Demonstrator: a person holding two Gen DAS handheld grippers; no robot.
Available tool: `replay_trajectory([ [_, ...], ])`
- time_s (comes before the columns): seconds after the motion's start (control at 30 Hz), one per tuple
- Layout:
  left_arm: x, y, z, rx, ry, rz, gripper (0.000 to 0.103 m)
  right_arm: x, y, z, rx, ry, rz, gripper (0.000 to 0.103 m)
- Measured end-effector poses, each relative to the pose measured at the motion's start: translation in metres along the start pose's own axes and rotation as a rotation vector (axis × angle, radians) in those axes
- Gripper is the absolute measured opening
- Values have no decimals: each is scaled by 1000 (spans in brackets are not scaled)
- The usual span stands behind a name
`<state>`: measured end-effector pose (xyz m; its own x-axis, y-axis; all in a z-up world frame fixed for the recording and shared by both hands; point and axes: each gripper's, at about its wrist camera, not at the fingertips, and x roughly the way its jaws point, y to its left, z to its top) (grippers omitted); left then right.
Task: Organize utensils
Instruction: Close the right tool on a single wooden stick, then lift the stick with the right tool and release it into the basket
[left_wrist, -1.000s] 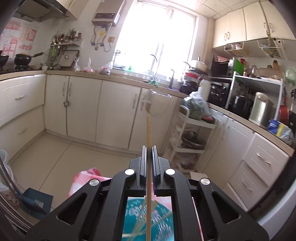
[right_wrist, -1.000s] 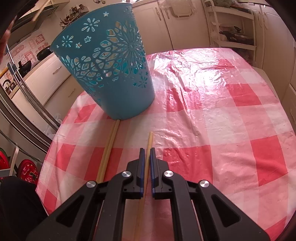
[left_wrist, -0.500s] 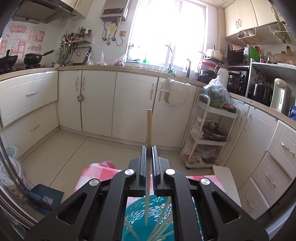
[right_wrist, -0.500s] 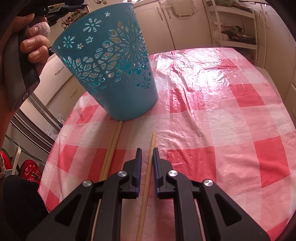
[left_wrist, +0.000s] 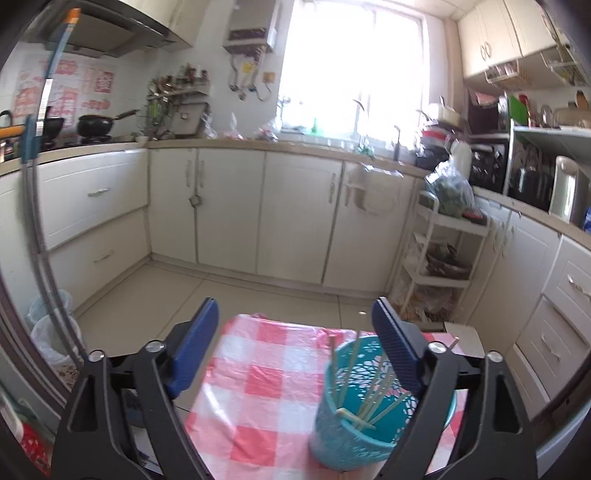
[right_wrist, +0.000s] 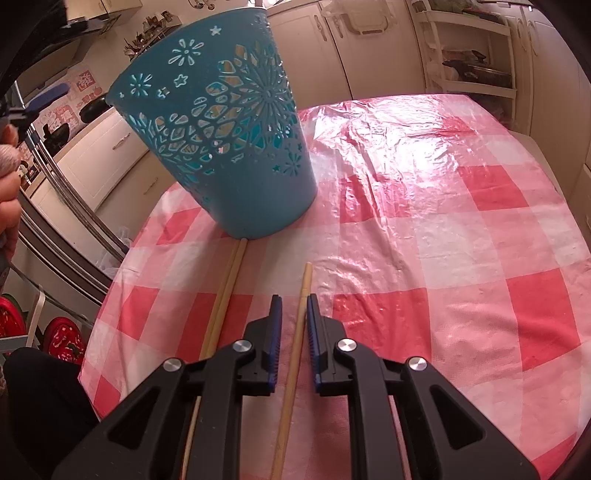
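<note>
Left wrist view: my left gripper (left_wrist: 295, 334) has just sprung wide, empty above the perforated teal plastic basket (left_wrist: 384, 413) at lower right. My right gripper (right_wrist: 293, 315), jaws just parting slightly, straddles a loose wooden chopstick (right_wrist: 295, 347); next, clamp and lift.

Left claw (left_wrist: 295, 332) jaws just sprung wide, its chopstick gone, right claw (right_wrist: 293, 321) jaws parted slightly around table chopstick (right_wrist: 295, 350).

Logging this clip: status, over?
Left gripper open, empty, jaws just opened. Right gripper astride a chopstick, pads clear. Two more by the blue basket. Nothing blocking.
</note>
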<state>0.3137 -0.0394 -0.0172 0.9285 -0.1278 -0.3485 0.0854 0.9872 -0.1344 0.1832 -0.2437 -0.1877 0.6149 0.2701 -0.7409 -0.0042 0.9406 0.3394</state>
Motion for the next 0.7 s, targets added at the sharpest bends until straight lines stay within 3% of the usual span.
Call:
replay_trajectory([
  [0.1, -12, 22, -8, -43, -35, 48, 92, 0, 6, -2, -37, -6, -31, 14],
  [0.27, 4, 51, -15, -138, 72, 63, 92, 1, 17, -5, -99, -12, -89, 14],
  [0.47, 6, 57, -14, -124, 73, 91, 92, 3, 33, -10, -210, -9, -209, 6],
  [0.57, 7, 56, -16, -108, 84, 98, 93, -6, 24, -8, -153, 12, -175, 5],
  [0.7, 12, 56, -19, -95, 120, 104, 93, -44, 20, 2, -85, -49, -78, 5],
])
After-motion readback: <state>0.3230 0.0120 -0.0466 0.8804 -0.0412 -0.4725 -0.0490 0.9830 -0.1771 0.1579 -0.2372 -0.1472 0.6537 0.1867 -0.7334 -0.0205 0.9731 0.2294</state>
